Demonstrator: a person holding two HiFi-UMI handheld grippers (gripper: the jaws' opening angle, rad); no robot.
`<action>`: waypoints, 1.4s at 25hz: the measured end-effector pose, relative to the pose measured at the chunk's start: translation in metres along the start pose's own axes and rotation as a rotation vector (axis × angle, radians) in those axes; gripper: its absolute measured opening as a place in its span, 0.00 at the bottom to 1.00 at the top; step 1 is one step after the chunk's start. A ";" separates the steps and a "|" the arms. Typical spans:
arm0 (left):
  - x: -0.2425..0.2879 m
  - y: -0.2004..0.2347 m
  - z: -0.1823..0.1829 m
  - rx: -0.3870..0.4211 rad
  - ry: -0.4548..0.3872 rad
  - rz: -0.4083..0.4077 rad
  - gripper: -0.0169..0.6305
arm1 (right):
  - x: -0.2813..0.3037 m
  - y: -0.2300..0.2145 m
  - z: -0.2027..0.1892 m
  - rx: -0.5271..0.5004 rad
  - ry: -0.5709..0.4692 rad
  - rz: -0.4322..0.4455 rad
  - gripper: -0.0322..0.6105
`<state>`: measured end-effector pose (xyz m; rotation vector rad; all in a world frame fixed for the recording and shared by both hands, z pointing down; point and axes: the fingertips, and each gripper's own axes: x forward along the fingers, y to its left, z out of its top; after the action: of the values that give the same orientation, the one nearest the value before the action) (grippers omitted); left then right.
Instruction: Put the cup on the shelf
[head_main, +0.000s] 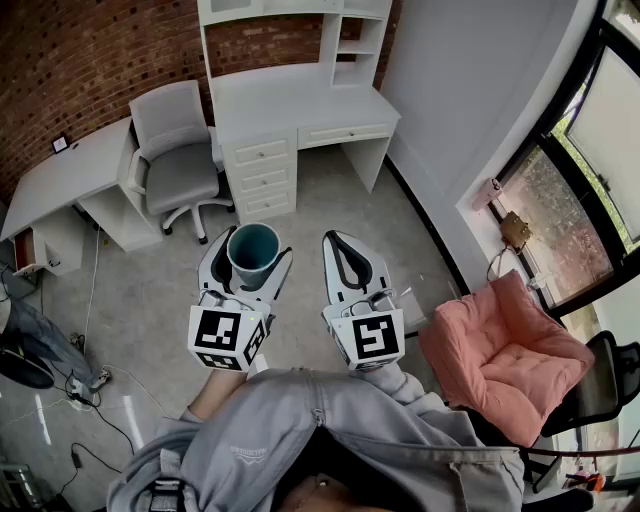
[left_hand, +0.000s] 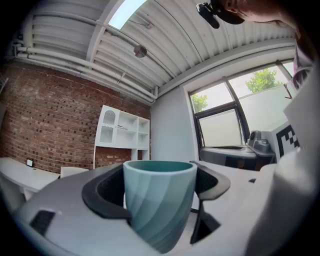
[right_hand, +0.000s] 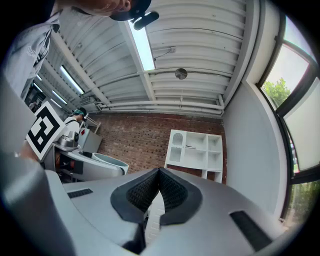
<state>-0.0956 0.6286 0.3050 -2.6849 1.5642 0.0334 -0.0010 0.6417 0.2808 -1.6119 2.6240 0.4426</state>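
A teal ribbed cup (head_main: 253, 254) stands upright between the jaws of my left gripper (head_main: 250, 262), which is shut on it; the black pads press its sides. In the left gripper view the cup (left_hand: 159, 200) fills the space between the jaws of that gripper (left_hand: 159, 192). My right gripper (head_main: 346, 263) is held beside it, shut, with nothing in it; its black pads meet in the right gripper view (right_hand: 158, 192). The white shelf unit (head_main: 295, 10) rises over a white desk (head_main: 300, 105) against the brick wall ahead, and shows as open cubbies (left_hand: 122, 131) (right_hand: 196, 150).
A grey office chair (head_main: 177, 155) stands left of the desk. A second white desk (head_main: 70, 185) runs along the left. A pink armchair (head_main: 505, 355) sits at the right by the windows (head_main: 590, 160). Cables (head_main: 95, 395) lie on the floor at the lower left.
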 end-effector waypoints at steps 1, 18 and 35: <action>0.002 -0.002 0.000 0.000 -0.001 0.000 0.63 | 0.000 -0.002 -0.001 0.002 -0.001 0.002 0.09; 0.026 -0.011 -0.007 0.006 0.001 0.000 0.63 | 0.005 -0.025 -0.014 0.039 -0.020 0.015 0.09; 0.155 0.086 -0.028 0.004 -0.015 -0.037 0.63 | 0.153 -0.067 -0.069 0.024 -0.012 0.012 0.09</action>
<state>-0.0935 0.4502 0.3262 -2.7035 1.5089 0.0487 -0.0046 0.4625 0.3056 -1.5823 2.6209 0.4183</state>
